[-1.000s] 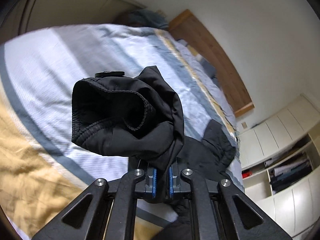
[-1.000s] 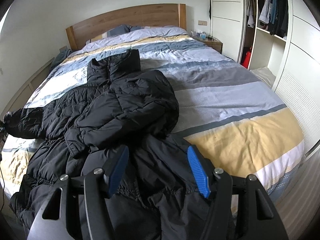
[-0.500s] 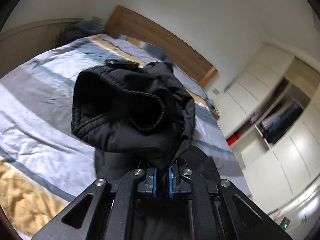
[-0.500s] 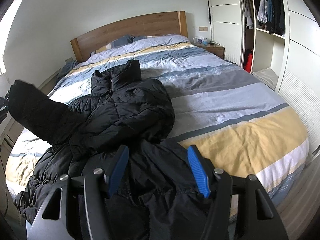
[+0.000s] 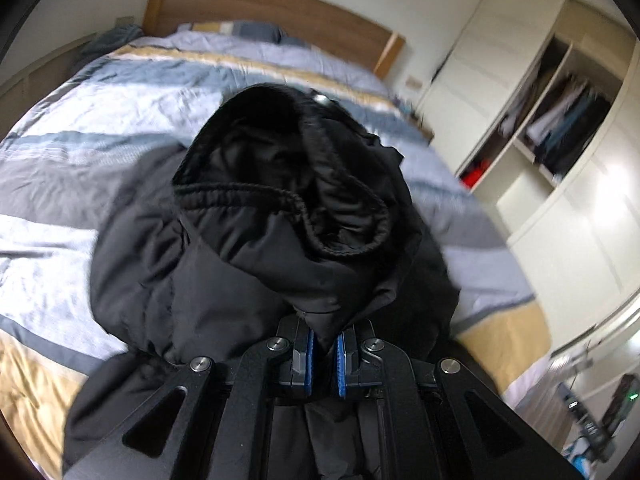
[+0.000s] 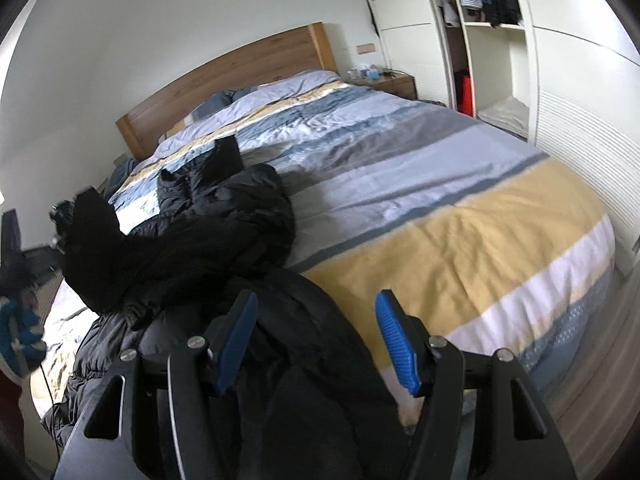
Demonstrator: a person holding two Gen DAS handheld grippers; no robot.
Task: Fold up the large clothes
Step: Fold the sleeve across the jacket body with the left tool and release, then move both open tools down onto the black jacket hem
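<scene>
- My left gripper (image 5: 323,354) is clamped on the black puffer jacket's sleeve cuff (image 5: 280,196), held above the jacket's body (image 6: 224,240).
- My right gripper (image 6: 316,340) has its fingers apart, empty, over the jacket's hem (image 6: 304,380) near the bed's (image 6: 460,216) foot.

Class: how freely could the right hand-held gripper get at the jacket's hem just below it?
Probably yes: the right hand-held gripper is open and empty, the black jacket lies right beneath it, and nothing blocks the way.
</scene>
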